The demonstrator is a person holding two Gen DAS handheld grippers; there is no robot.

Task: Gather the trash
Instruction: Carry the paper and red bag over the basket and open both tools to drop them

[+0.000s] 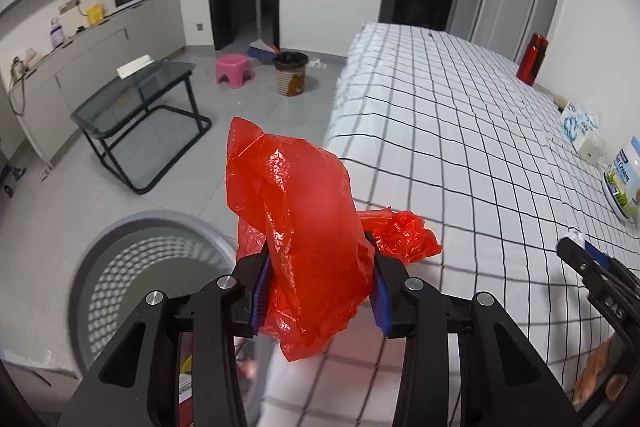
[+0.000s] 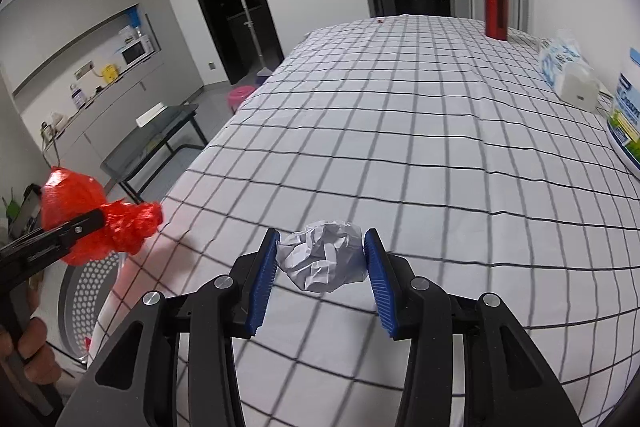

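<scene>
My left gripper [image 1: 317,251] is shut on a crumpled red plastic bag [image 1: 296,195], which bulges up and out to the right between the blue pads. It hangs past the left edge of the checked bed [image 1: 460,131], beside a grey perforated waste bin [image 1: 152,267] on the floor below. In the right wrist view the same red bag [image 2: 68,195] shows at far left in the left gripper [image 2: 94,219]. My right gripper [image 2: 322,235] is shut on a crumpled white paper ball [image 2: 324,261] just over the sheet [image 2: 400,147].
Along the bed's right side stand a red flask [image 2: 496,7], a tissue pack [image 2: 564,71] and a white tub [image 2: 628,115]. On the floor are a glass side table [image 1: 136,95], a pink stool [image 1: 234,67] and a brown bin with a black liner [image 1: 291,73].
</scene>
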